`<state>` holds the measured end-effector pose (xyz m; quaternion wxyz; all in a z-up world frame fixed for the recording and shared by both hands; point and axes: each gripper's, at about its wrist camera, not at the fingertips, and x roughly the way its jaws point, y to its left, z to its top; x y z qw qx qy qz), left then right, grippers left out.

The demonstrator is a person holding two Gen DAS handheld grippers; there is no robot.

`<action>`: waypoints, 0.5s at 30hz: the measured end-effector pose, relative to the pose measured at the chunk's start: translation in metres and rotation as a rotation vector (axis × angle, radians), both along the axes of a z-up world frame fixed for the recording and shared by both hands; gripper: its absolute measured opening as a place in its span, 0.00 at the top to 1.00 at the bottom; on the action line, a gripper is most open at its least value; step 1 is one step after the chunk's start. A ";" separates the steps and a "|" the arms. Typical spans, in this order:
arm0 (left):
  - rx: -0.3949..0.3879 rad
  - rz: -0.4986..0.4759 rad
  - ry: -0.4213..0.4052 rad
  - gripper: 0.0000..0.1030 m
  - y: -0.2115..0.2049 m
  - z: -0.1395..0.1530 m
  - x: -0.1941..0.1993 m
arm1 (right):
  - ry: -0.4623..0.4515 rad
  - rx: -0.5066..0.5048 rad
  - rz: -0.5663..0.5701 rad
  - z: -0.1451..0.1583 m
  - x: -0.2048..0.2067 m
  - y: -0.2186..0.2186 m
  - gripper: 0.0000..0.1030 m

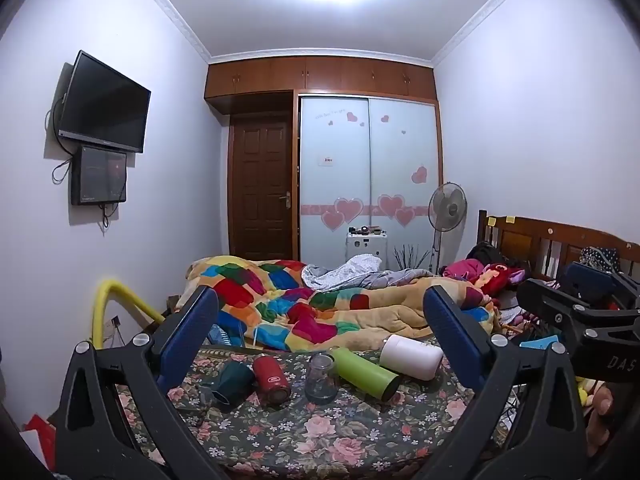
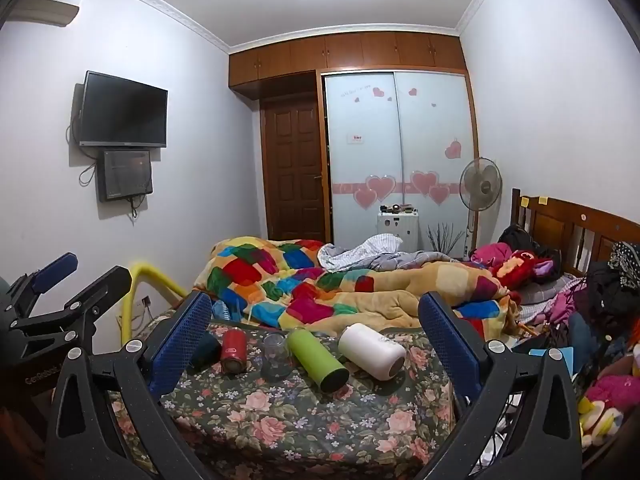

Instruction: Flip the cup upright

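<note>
While both claws hang released and holding nothing, left gripper (image 1: 320, 320) and right gripper (image 2: 316, 324) frame the floral tabletop (image 1: 304, 436). Near-centre row: dark green cup (image 1: 230, 376), red cup (image 1: 272, 374), green bottle (image 1: 366, 372), white cup (image 1: 412, 356), all toppled, long axes flat, mouths nearward; glass (image 1: 320, 372) inverted.

I count five drinking vessels on the floral cloth: one dark green mug (image 1: 229, 376), one red metal tumbler (image 1: 271, 374), one clear glass cup (image 1: 320, 378), one lime-green bottle (image 1: 366, 372), one white cylindrical flask (image 1: 410, 356).
</note>
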<state>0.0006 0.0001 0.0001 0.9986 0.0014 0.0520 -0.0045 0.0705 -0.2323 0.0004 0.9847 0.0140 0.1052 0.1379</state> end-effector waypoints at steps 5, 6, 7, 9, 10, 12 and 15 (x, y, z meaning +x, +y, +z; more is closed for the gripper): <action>-0.005 -0.003 -0.010 0.00 -0.002 0.007 -0.006 | -0.001 -0.002 -0.001 0.000 -0.001 0.000 0.00; -0.016 -0.002 -0.004 0.00 0.001 0.006 -0.003 | 0.003 -0.002 0.000 0.000 0.000 0.000 0.00; -0.024 0.000 -0.002 0.00 0.004 0.006 -0.003 | 0.003 -0.003 0.000 0.000 0.000 0.001 0.00; -0.029 0.006 0.005 0.00 0.005 0.003 -0.003 | 0.003 -0.006 0.000 0.001 -0.001 0.001 0.00; -0.030 0.007 0.006 0.00 0.005 0.003 -0.003 | 0.003 -0.007 0.000 0.001 -0.001 0.001 0.00; -0.037 0.011 0.012 0.00 0.008 -0.002 0.002 | 0.006 -0.003 0.000 0.000 0.000 0.001 0.00; -0.040 0.017 0.012 0.00 0.009 -0.004 0.002 | 0.006 -0.002 0.001 0.000 -0.001 0.000 0.00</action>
